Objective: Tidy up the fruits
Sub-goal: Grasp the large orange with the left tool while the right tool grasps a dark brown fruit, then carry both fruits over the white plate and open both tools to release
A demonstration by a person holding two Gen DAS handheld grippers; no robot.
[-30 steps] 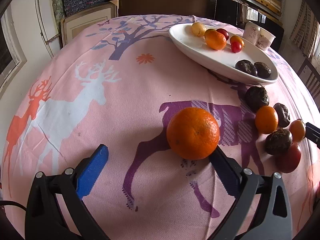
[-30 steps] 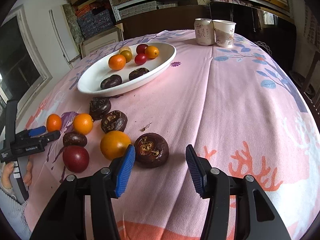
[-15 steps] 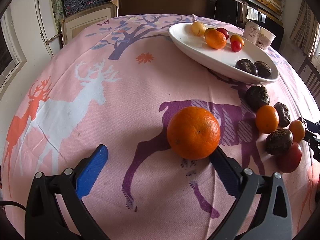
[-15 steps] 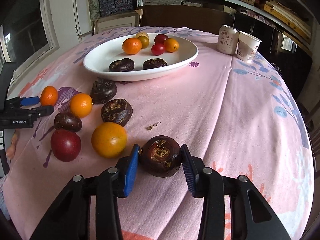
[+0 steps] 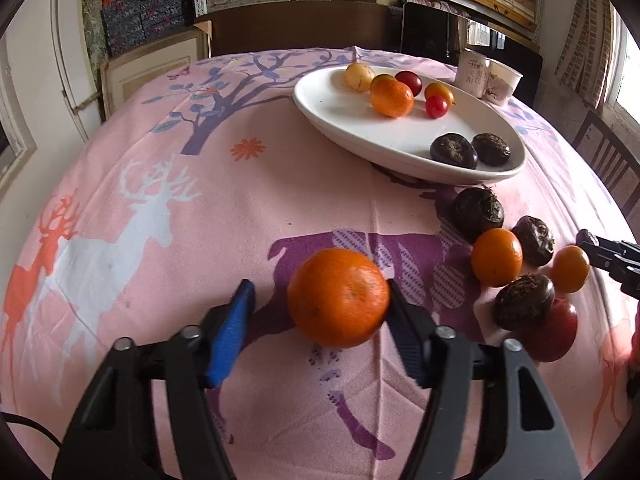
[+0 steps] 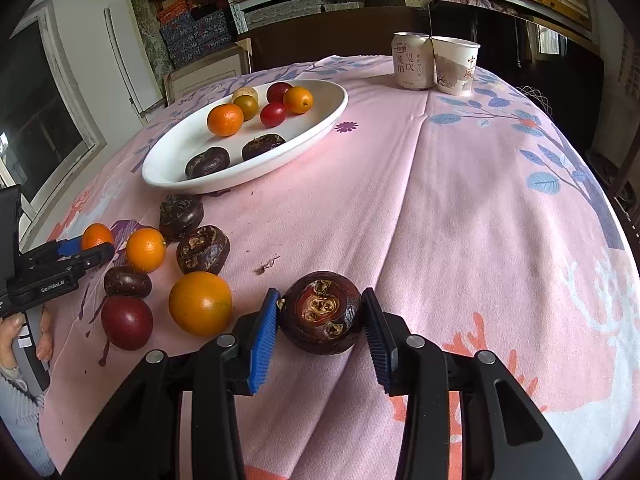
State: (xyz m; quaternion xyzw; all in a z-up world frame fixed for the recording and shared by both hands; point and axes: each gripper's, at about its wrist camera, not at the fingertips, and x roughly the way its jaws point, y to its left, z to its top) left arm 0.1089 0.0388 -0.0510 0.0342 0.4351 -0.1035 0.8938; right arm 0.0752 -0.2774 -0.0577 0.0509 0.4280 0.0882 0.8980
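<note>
Looking at the left claw (image 5: 316, 312) first: its jaws have just been closing in on the big orange (image 5: 338, 297), which sits between them on the pink cloth. The dark right-hand finger touches the orange's side, but the blue finger (image 5: 233, 332) on the other side is a clear gap away from it, so the claw is half-closed and not clamped yet.

Over on the right claw (image 6: 320, 330), the jaws have just been closing too, and here both pads press on a dark brown water chestnut (image 6: 321, 312), one on each side, so it's gripped. Whether the chestnut is off the cloth or resting on it, I can't tell.

Moving outward from there, loose fruit lies in a cluster on the bench (image 6: 460, 208) to the left of that claw: an orange-yellow fruit (image 6: 200, 303) just beside the blue pad, a dark red plum (image 6: 127, 322), a small orange (image 6: 146, 249), and three more dark chestnuts around them. Further back is the white oval plate (image 6: 320, 120), which already has two chestnuts, an orange and several small red and yellow fruits on it. A drink can (image 6: 412, 62) and a paper cup (image 6: 456, 65) stand touching each other at the far end of the bench.
</note>
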